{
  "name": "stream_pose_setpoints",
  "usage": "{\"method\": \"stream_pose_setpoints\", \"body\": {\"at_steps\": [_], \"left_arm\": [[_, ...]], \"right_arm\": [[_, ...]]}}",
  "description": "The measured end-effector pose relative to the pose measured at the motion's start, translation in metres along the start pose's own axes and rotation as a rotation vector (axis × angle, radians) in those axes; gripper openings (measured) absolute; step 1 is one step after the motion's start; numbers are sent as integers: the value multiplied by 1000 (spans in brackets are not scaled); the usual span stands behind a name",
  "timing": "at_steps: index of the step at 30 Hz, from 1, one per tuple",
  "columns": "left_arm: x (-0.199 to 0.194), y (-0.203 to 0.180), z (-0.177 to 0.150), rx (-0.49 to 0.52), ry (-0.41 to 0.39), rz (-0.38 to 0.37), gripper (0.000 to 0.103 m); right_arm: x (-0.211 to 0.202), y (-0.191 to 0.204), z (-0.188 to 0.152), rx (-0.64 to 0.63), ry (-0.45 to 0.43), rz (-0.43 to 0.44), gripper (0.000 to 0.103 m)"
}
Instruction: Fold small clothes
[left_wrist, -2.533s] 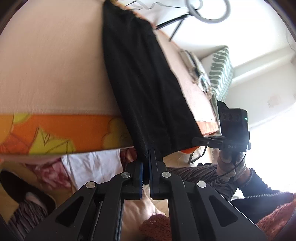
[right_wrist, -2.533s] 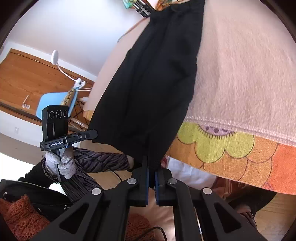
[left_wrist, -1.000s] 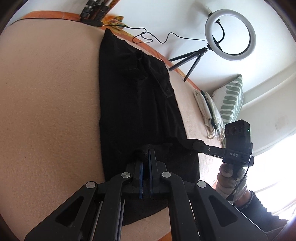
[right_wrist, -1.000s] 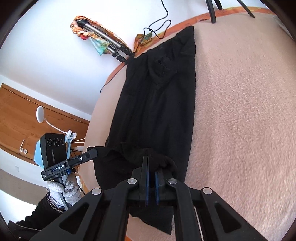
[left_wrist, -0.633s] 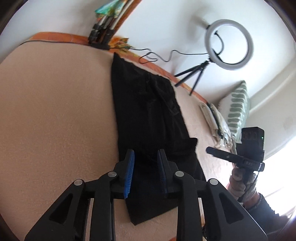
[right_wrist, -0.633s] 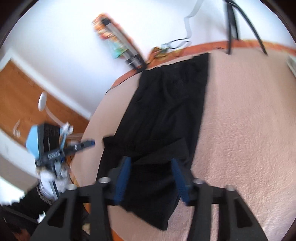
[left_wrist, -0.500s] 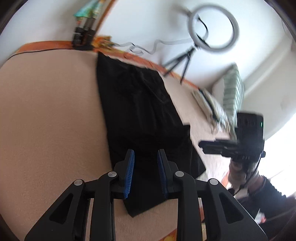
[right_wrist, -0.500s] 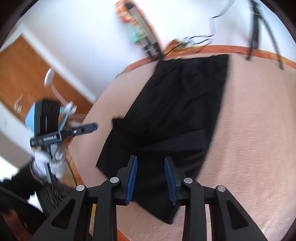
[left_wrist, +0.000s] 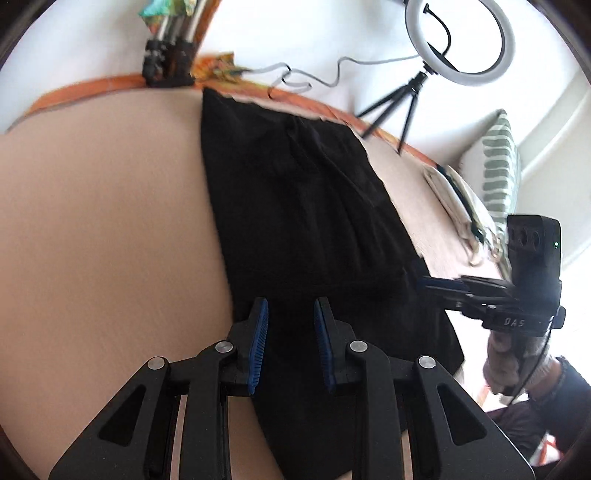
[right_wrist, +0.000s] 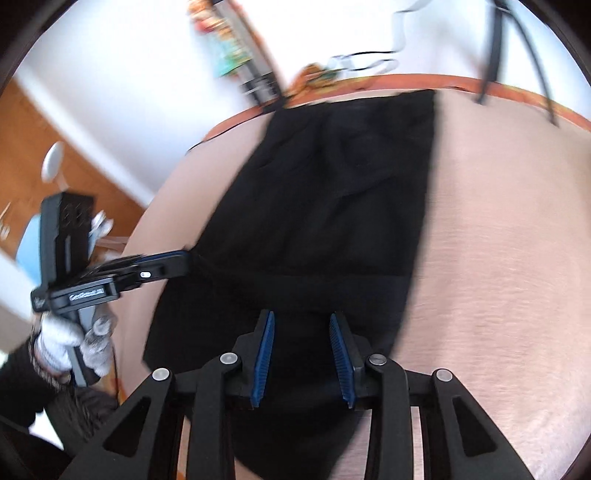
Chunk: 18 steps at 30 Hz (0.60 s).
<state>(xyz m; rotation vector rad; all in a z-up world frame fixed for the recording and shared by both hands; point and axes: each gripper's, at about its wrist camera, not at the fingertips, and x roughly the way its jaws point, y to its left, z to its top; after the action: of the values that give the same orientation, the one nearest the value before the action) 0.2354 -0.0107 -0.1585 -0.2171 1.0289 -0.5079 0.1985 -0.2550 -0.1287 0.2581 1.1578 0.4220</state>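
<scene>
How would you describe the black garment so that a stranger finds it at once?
Look at the pink blanket that covers the bed. The black garment lies flat along it, its near end folded back. It is the only dark cloth there; the things by the striped pillow are pale.

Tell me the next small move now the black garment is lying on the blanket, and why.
Probably bring both tools down to the black garment's near edge: left tool stands open and empty, right tool is opening, empty too, and only one fold line crosses the cloth.

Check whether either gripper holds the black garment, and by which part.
Nothing is held. The left gripper and right gripper are open above the garment.
</scene>
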Motion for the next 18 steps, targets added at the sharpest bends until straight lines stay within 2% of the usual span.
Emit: {"method": "stream_pose_setpoints", "body": {"at_steps": [4, 6, 12, 15, 18], "left_arm": [[1, 12, 5, -25, -10, 36, 24], [-6, 17, 6, -32, -19, 44, 24], [-31, 22, 25, -38, -75, 41, 25], [-46, 29, 44, -47, -114, 49, 37], [-60, 35, 67, -51, -147, 49, 40]], "right_arm": [[-13, -16, 1, 22, -22, -93, 32], [-19, -19, 2, 18, -35, -142, 35], [-46, -19, 14, 4, -96, -125, 42], [-59, -15, 26, -28, -131, -125, 51], [-66, -11, 44, -70, -158, -156, 54]]}}
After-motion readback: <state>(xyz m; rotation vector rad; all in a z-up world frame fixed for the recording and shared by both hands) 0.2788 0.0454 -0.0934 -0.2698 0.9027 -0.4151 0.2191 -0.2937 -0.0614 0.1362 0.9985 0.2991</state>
